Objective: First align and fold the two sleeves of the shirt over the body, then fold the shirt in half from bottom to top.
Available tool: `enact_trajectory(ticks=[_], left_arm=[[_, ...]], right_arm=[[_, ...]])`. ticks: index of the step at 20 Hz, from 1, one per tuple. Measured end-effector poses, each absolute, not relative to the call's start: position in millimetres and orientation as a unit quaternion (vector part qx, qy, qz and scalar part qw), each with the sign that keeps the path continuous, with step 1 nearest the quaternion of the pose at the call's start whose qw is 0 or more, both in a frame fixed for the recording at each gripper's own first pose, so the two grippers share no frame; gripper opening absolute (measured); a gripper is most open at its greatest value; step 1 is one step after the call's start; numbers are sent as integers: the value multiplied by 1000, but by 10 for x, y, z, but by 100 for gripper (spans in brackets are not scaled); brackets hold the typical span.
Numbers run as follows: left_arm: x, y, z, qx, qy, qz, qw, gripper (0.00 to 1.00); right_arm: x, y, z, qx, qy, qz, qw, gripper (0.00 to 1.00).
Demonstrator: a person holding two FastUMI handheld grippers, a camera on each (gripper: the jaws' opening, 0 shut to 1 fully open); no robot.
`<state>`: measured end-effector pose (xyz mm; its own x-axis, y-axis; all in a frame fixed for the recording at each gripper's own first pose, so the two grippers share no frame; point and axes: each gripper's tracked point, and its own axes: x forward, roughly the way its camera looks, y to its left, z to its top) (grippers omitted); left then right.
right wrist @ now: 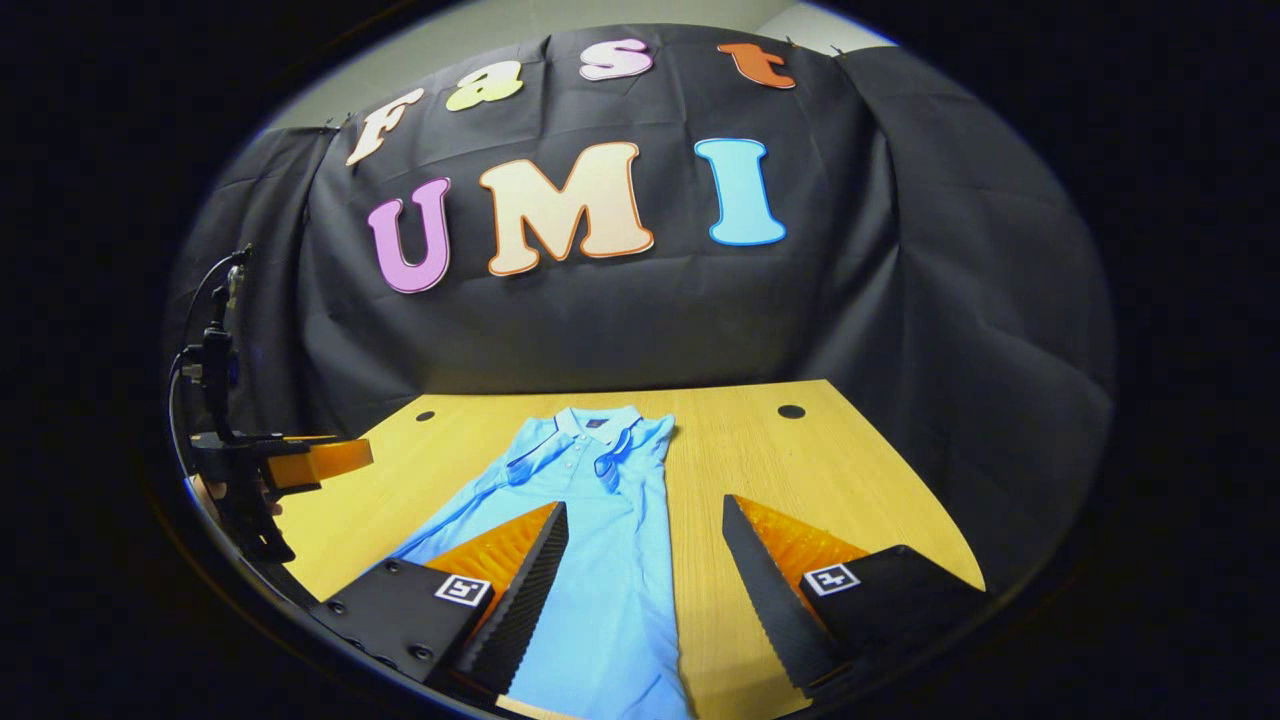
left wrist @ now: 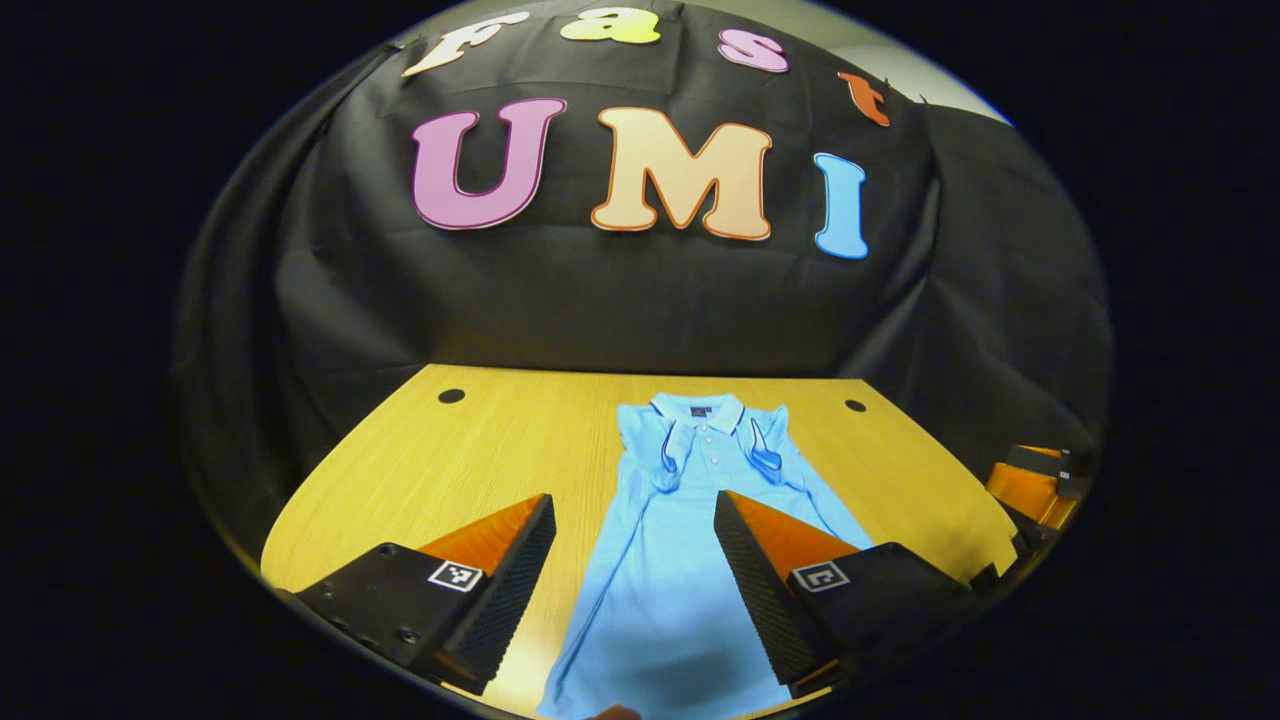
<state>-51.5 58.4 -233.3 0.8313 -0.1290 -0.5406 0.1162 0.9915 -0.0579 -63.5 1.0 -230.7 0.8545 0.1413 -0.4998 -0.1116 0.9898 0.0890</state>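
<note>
**Both jaws spread above the blue shirt, sleeves folded in**

The blue polo shirt (left wrist: 665,560) lies flat on the wooden worktop (left wrist: 480,440), collar at the far end and hem toward the cameras. Both sleeves are folded over the body, their dark-edged cuffs lying on the chest to either side of the button placket.

In the left gripper view, the left gripper (left wrist: 635,560) has its jaws spread wide and holding nothing. The shirt's body runs up through the gap between them, nearer the right jaw, which overlaps the shirt's right edge. The collar lies ahead of the jaw tips. Far off to the right of the jaws, at the edge of the view, part of the right gripper (left wrist: 1040,480) shows.

In the right gripper view, the right gripper (right wrist: 645,560) also has its jaws spread apart and empty. The shirt (right wrist: 600,580) lies between the jaws and under the left one; bare worktop (right wrist: 780,460) lies beside and ahead of the right jaw. The left gripper (right wrist: 290,465) shows well off to the left of the jaws, above the worktop edge.
</note>
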Motion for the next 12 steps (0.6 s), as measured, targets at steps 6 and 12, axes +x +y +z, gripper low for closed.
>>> enact_trajectory(ticks=[6, 12], left_arm=[[-1161, 741, -2687, 15, 336, -60, 940, 96], [-1640, 871, -3128, 15, 390, -52, 919, 96]], right_arm=[[-1059, -75, -2509, 25, 288, 53, 956, 97], [-1467, -105, -2844, 3, 325, 50, 944, 97]])
